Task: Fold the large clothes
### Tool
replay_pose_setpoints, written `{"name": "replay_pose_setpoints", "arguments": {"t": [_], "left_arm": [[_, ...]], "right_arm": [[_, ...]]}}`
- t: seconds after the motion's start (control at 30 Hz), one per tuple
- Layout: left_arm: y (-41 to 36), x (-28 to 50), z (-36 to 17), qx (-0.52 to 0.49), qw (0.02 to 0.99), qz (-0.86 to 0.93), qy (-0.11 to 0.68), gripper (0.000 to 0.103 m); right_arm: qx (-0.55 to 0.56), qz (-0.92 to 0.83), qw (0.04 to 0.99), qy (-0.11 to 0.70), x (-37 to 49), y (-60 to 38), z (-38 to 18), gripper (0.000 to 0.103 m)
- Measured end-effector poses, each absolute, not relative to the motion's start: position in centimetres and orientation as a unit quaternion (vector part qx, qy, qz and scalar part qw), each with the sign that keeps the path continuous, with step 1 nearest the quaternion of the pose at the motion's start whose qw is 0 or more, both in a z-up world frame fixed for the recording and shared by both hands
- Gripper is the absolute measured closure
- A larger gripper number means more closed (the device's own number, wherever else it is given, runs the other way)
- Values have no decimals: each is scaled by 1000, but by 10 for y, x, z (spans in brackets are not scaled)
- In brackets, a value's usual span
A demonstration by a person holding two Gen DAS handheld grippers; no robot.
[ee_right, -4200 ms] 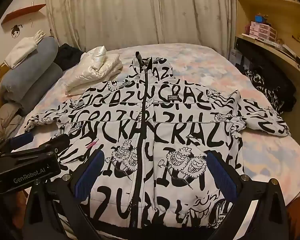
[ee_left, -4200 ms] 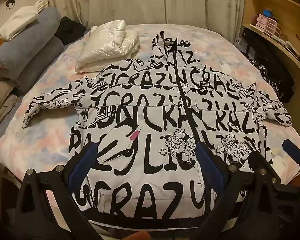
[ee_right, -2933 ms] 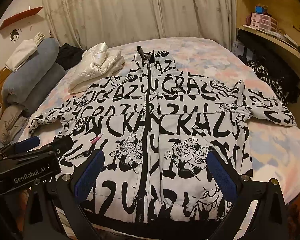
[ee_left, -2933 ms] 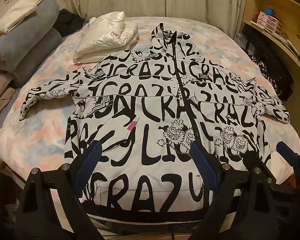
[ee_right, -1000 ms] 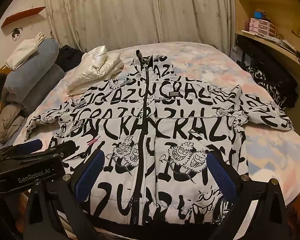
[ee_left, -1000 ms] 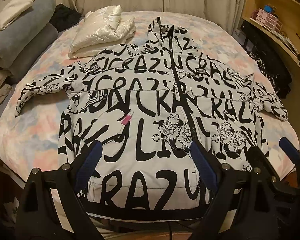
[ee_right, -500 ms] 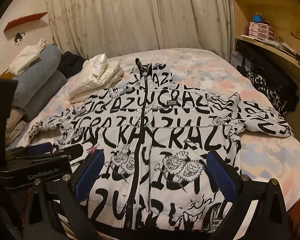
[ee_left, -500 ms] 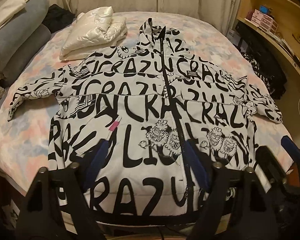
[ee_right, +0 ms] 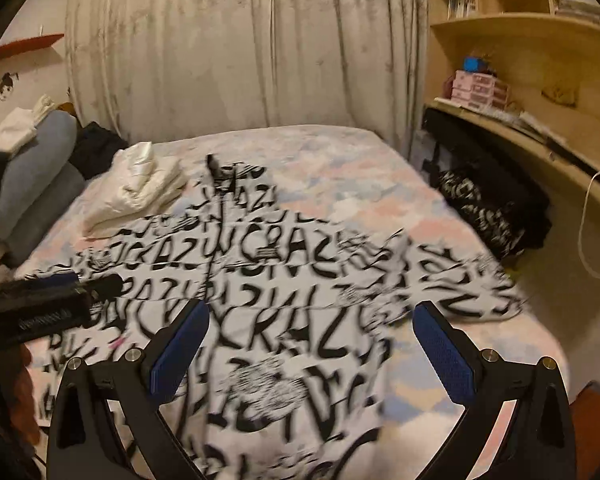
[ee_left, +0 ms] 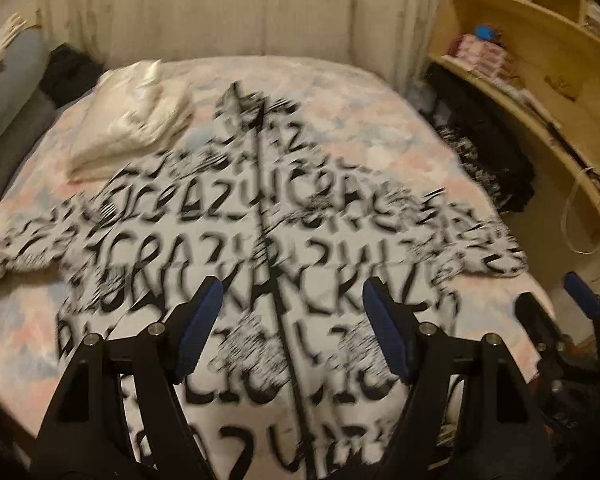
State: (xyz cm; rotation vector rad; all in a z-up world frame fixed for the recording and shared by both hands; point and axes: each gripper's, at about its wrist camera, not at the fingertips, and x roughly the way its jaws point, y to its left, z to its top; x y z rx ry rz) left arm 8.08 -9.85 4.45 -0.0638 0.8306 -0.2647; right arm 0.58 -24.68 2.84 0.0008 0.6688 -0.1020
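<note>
A white hooded jacket covered in black lettering lies spread flat and zipped on the bed, hood towards the curtain and sleeves out to both sides. My left gripper hovers above the jacket's lower middle, open, with nothing between its blue pads. In the right wrist view the same jacket lies below my right gripper, which is wide open and empty over the right half. The left gripper shows at the left edge there. Both views are motion-blurred.
A folded white puffer garment lies at the bed's far left. Grey bolsters line the left side. A dark patterned clothes heap sits beside the bed under wooden shelves. A curtain hangs behind.
Both grippers have risen and tipped up, so the jacket sits lower in each view and more curtain shows. The left jaws stand narrower than a second ago.
</note>
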Motion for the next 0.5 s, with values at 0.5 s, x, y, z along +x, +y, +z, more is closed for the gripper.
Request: {"name": "replay_pose_setpoints", "arguments": {"t": [0.5], "left_arm": [[-231,145,64,-13,890,-240,387,25]], "right_arm": [[30,-98,939,327,54,-398,52,0]]}}
